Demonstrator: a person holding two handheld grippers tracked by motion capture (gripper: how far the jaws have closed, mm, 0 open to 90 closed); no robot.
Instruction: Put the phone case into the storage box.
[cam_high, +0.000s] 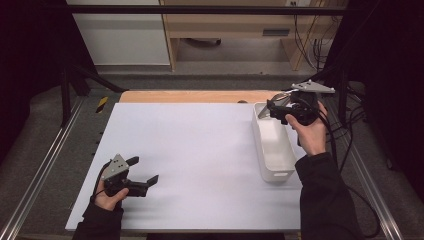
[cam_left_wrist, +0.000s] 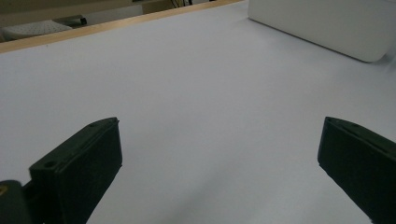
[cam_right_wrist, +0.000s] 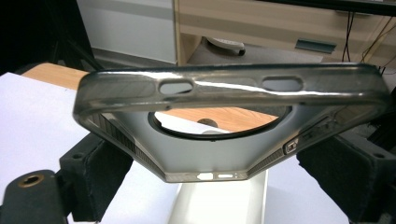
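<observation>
Two tools are at work here, and the nearer one is idle: the left tool (cam_high: 142, 175) rests low on the white surface (cam_high: 190, 165) at the person's near left, its jaws spread wide apart with nothing between them, as the left gripper view confirms with bare sheet lying between the two black pads (cam_left_wrist: 79, 172). Farther off, on the right side, a long white bin (cam_high: 272, 145) stands on the surface, running away from the person, and it looks empty from the high view. Above the far end of that bin the right tool (cam_high: 272, 111) is held up in the air by the person's right hand (cam_high: 310, 132), and its jaws are clamped on a clear phone case (cam_right_wrist: 224, 126), gripping it by its two long edges; the case hangs tilted, its open face toward the camera, with the round cutout and button slots plain to see and the bin's rim below it. By my judgement the step in hand is the carry: the case is lifted and hovers over the bin, not yet set down. The next move calls for lowering the case within the bin's walls, levelling it so that no corner catches the rim, and only then parting the jaws; the left tool need not move.
</observation>
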